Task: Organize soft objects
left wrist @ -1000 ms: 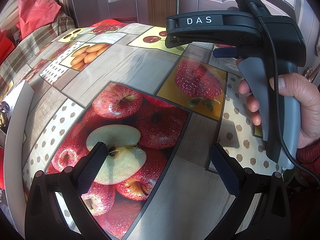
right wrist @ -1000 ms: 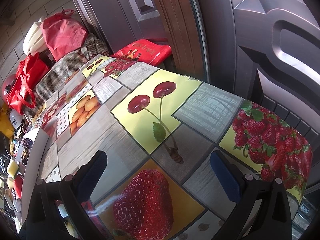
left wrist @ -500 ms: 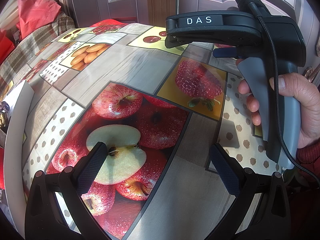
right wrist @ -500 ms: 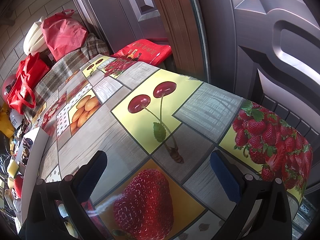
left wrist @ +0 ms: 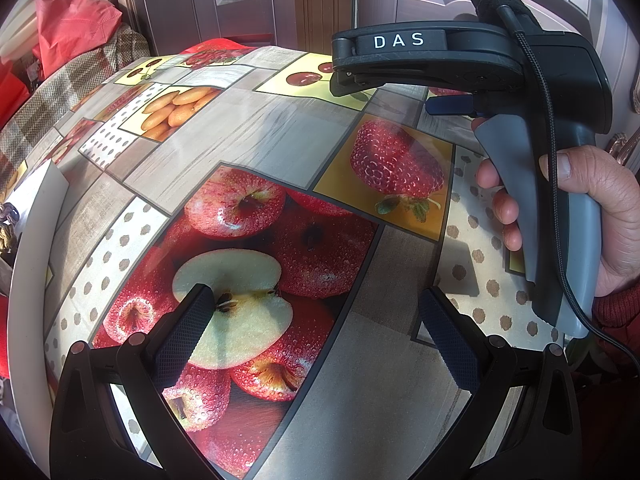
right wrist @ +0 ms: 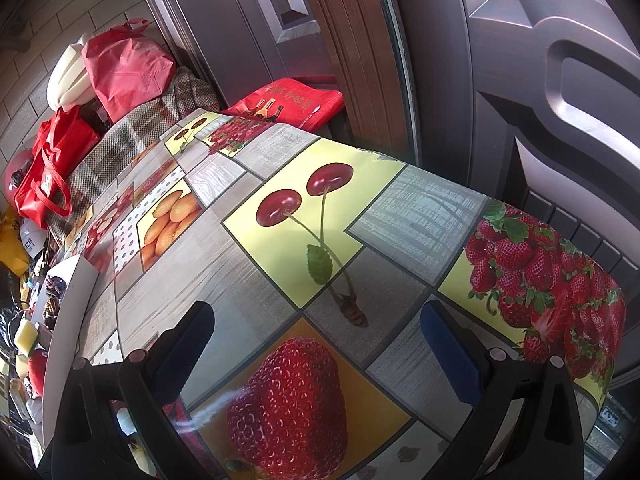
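Right wrist: sponge far left of hand-held gripper

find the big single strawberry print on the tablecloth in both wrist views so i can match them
Left wrist: single strawberry print sits right of centre, just below the right gripper.
Right wrist: same print at bottom centre, between the open fingers.
Shared landmark: cherry print beyond it.

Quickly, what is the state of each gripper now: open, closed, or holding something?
Left gripper: open, holding nothing.
Right gripper: open, holding nothing.
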A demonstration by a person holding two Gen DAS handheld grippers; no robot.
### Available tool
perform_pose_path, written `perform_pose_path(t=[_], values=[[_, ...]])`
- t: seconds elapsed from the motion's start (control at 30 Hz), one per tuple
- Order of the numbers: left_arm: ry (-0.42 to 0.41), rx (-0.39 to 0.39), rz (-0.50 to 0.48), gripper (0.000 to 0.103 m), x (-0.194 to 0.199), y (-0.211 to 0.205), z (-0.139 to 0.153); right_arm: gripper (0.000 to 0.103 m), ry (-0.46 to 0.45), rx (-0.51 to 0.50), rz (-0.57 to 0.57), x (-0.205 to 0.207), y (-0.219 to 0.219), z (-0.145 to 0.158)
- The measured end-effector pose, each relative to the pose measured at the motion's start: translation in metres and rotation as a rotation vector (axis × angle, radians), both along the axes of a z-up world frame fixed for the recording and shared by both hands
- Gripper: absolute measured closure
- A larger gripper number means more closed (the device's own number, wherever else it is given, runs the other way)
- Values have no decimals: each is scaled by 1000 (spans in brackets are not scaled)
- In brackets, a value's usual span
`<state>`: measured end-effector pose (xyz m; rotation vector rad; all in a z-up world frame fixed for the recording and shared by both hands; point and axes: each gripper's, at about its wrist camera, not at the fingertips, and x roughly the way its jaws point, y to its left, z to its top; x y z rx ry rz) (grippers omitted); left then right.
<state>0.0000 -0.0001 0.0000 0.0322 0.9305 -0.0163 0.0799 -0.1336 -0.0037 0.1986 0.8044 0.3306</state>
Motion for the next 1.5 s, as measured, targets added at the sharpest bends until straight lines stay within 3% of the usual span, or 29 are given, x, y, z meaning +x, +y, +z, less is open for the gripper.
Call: perform_pose_path(t=[1.1, 1.5], values=[[0, 0, 0, 1, 0, 0, 0, 0, -4, 15, 10, -3, 3, -2], [0, 0, 0, 1, 0, 0, 0, 0, 16, -29, 51, 0, 10, -2]])
